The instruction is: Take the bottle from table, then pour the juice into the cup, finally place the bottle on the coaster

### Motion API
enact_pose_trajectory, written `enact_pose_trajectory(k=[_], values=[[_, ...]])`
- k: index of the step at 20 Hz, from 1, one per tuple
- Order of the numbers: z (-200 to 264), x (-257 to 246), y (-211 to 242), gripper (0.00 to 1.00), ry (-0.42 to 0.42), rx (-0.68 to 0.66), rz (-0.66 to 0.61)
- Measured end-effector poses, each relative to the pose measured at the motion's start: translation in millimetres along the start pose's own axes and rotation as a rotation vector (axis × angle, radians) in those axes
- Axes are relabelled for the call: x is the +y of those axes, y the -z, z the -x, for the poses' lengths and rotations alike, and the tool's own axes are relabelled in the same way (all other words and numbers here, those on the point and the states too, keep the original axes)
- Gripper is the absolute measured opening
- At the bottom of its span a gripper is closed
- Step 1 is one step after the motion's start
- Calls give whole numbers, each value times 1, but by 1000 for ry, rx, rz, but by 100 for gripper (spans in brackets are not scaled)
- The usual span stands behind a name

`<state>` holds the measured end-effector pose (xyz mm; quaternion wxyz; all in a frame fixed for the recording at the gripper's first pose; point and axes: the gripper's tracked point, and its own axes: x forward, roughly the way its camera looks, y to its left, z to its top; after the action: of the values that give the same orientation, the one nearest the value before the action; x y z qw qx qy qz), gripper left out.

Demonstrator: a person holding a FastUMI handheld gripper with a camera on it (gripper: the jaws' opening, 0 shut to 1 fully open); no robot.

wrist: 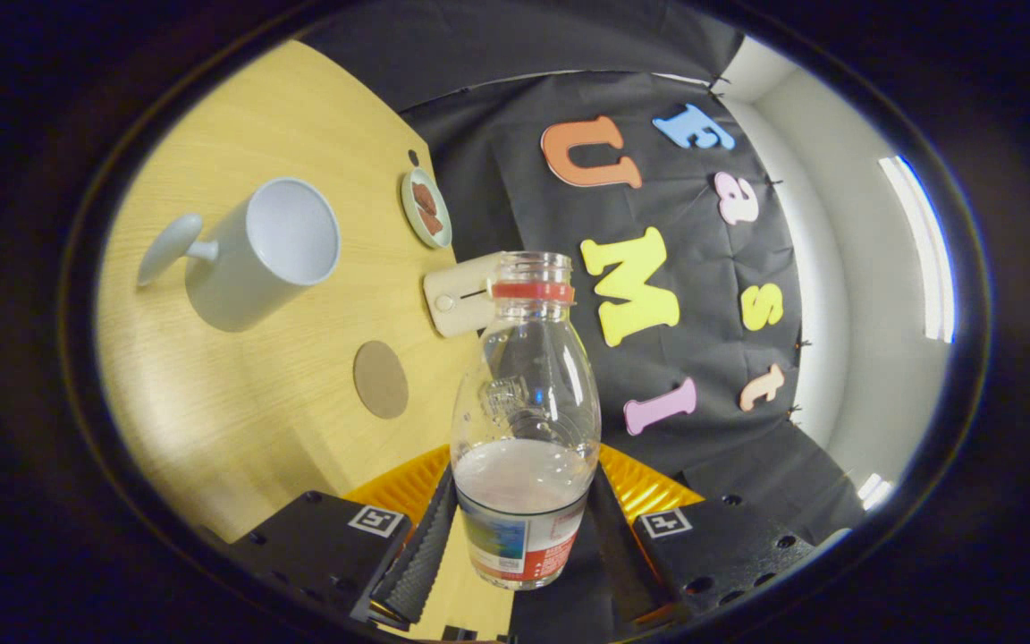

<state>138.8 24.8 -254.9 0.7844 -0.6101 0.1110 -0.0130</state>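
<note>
Gripper [522,537] pinching the open bottle [526,420] at lower centre of the frame, cup [260,250] lying upper left beyond the coaster [381,379]; pouring well likely means bringing the neck over the rim before tipping slowly.

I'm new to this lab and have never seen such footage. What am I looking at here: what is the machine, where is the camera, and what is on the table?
There is no robot arm: a person carries a two-finger gripper by hand. The camera rides on that gripper and looks forward along its fingers, which frame the bottom of the picture; its fisheye lens bends everything. The fingers are shut on a clear bottle, one on each side of its lower part. The bottle has no cap, a red ring on its neck, and some pale liquid in the bottom. The view is tilted, so the wooden table looks slanted. On it stand a white cup, a round brown coaster, a small dish with brown pieces, and a cream-coloured box behind the bottle neck.
</note>
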Motion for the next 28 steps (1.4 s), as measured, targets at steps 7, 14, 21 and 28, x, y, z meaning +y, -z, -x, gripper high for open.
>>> enact_pose_trajectory(k=[7, 14, 21, 28], values=[[-4, 3, -13, 81, -18, 6, 137], [2, 2, -31, 81, -14, -29, 249], [-4, 5, -49, 81, -7, -51, 330], [-1, -3, -53, 81, 32, -61, 383]])
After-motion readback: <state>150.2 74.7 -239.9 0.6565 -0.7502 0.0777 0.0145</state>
